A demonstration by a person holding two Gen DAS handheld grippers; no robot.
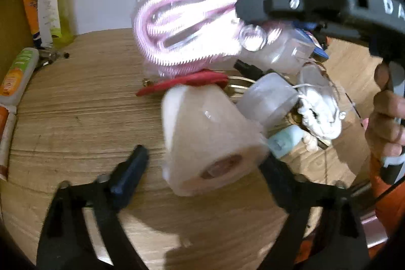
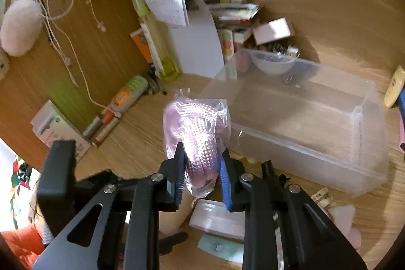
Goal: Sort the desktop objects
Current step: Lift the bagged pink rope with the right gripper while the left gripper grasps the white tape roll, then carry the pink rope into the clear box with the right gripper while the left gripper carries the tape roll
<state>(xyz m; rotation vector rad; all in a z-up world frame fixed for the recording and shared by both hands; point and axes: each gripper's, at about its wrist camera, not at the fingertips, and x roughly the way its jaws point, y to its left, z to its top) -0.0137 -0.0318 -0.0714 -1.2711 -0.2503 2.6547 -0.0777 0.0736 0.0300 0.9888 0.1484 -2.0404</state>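
Observation:
My right gripper is shut on a clear bag of pink coiled cord and holds it above the wooden desk. The bag also shows in the left wrist view, with the right gripper clamped on its right end. My left gripper is open around a white roll of tape, which lies between its fingers; I cannot tell if they touch it. A clear plastic bin stands to the right of the bag, nearly empty.
A pile of small items lies behind the roll: a red cloth strip, a small white roll, a white knotted string. Bottles, tubes and papers line the back wall. A white bowl sits behind the bin.

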